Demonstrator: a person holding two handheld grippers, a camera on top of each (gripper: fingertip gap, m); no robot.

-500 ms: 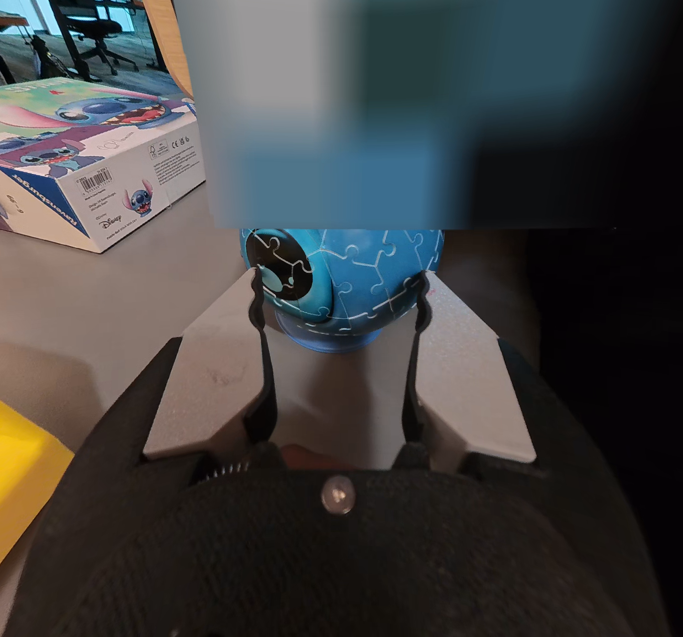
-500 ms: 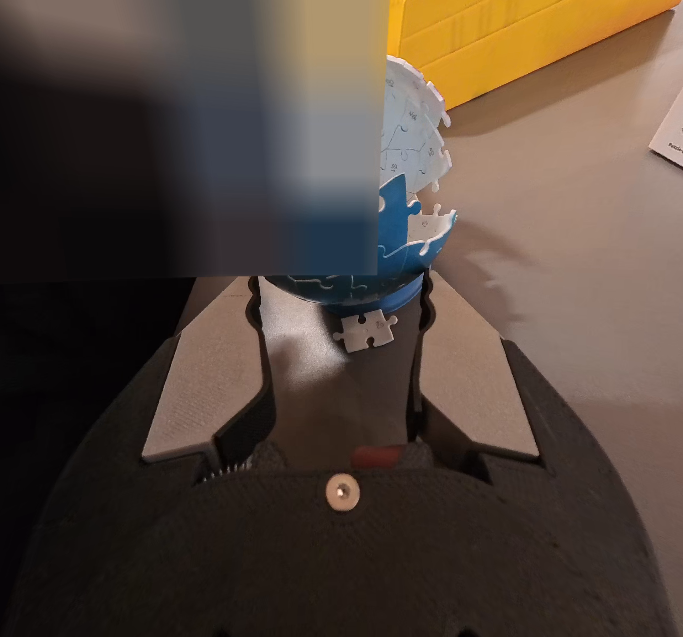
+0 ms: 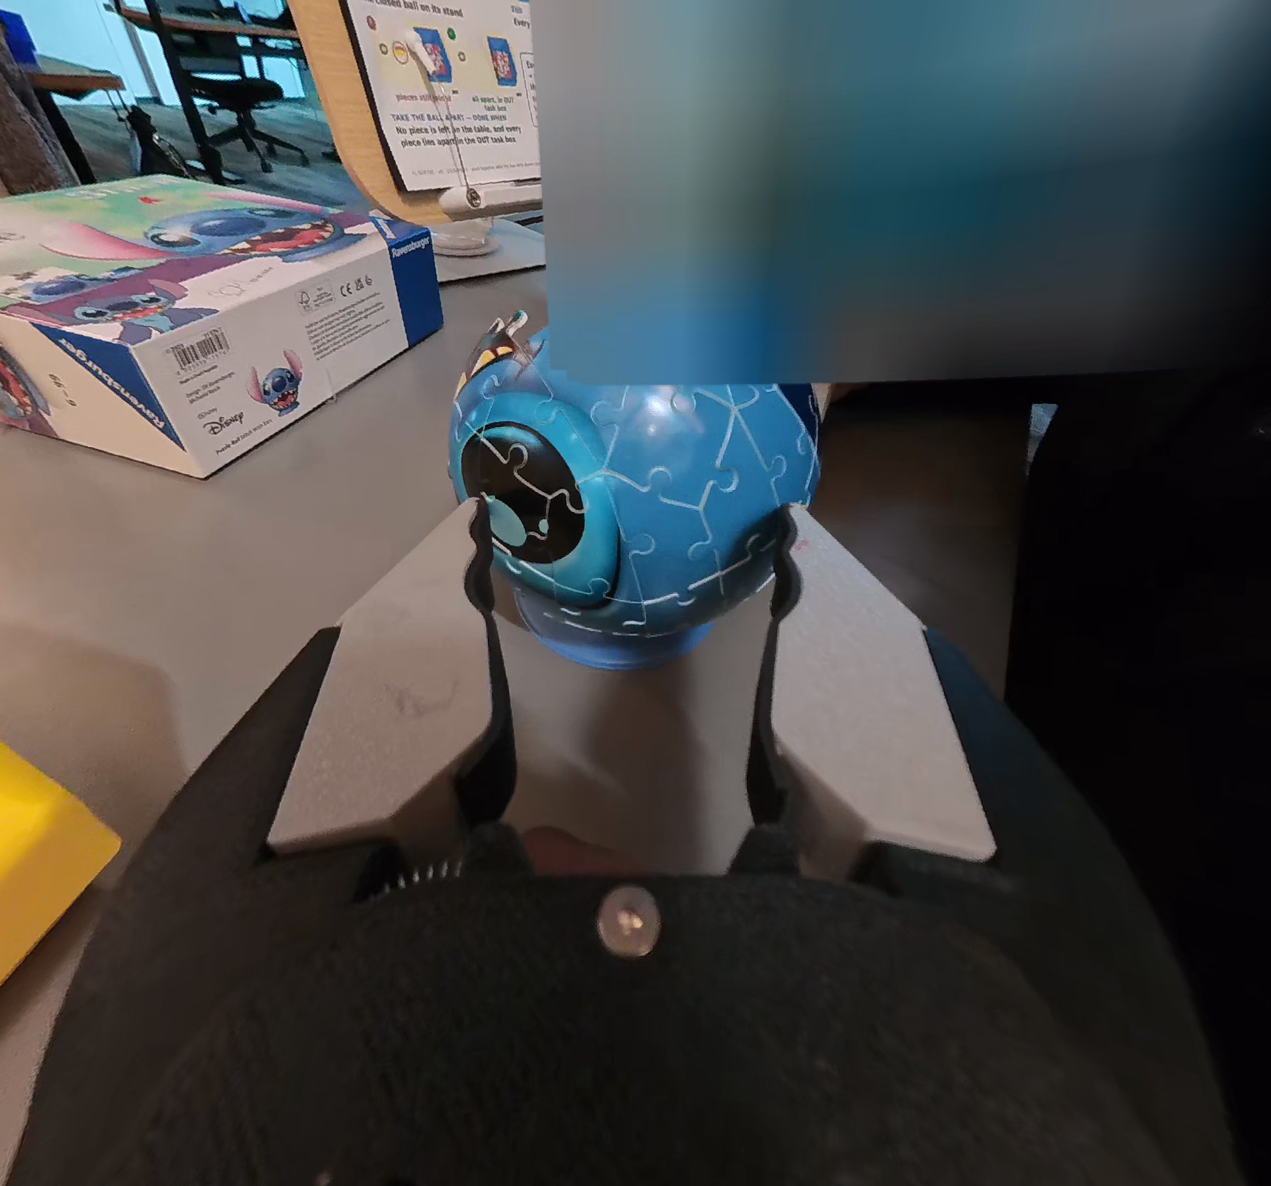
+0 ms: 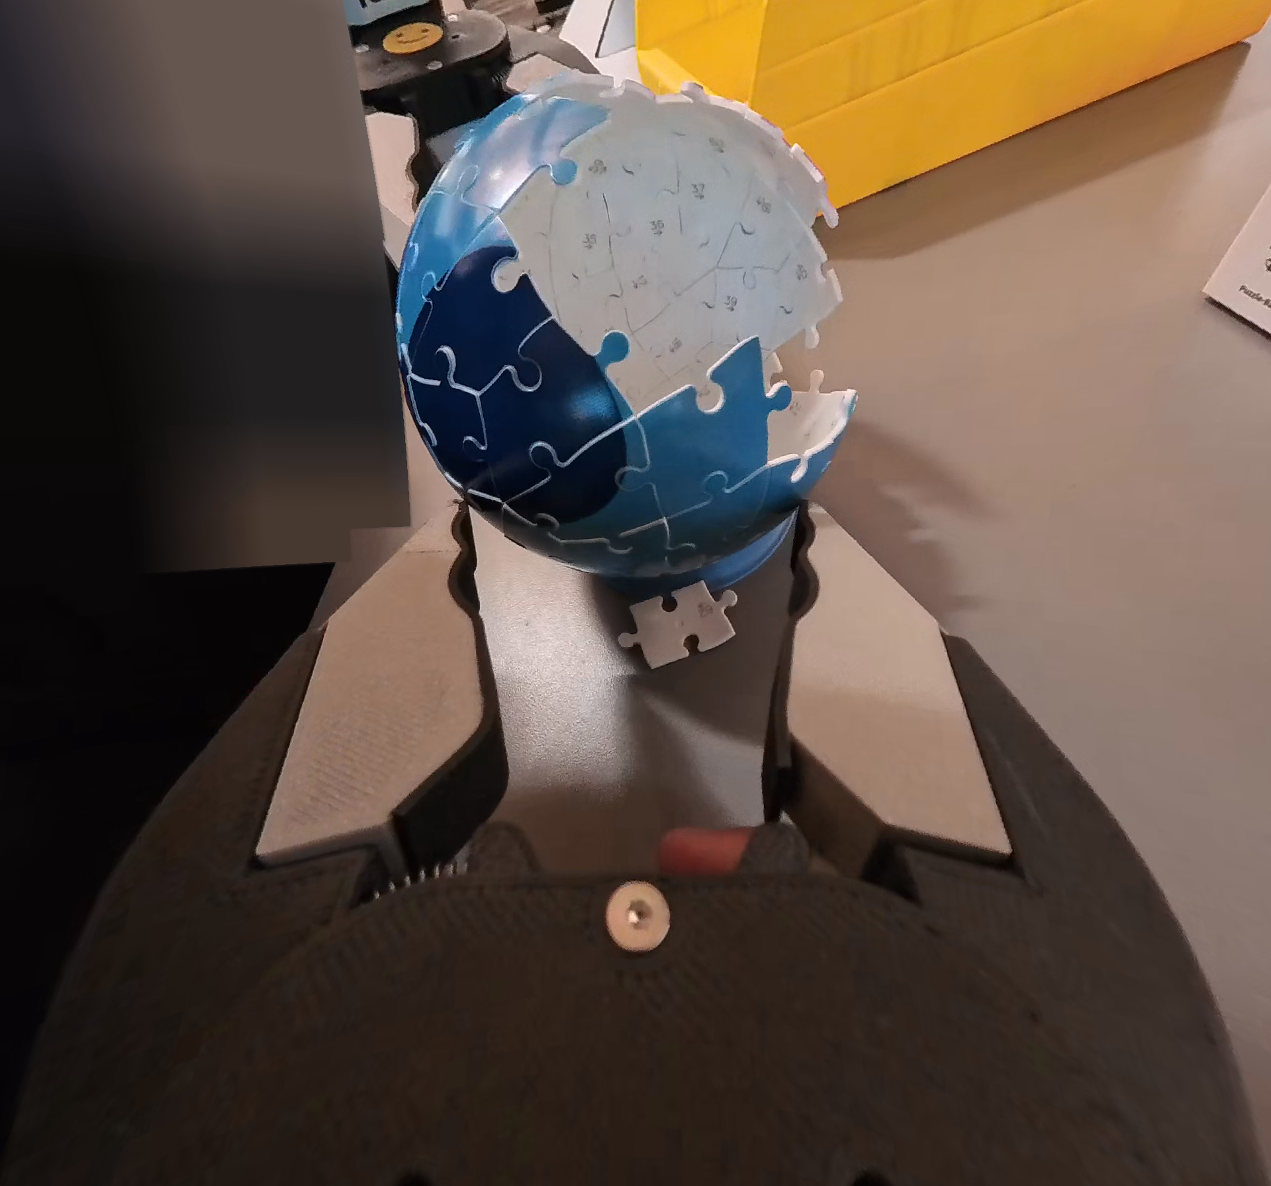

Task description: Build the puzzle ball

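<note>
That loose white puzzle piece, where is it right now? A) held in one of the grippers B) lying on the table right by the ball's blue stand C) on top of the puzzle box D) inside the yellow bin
B: the right wrist view shows the loose white piece flat on the grey table, against the foot of the blue stand, under the puzzle ball.

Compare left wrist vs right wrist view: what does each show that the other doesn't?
Only the left wrist view: the ball's finished side with the dark eye, the printed puzzle box and an instruction sheet behind.

Only the right wrist view: the gap exposing the pieces' white inner backs, a loose white piece on the table by the stand, the yellow bin.

Both: the blue puzzle ball on its blue stand, the grey table, and each view's own open tongs: left tongs, right tongs.
</note>
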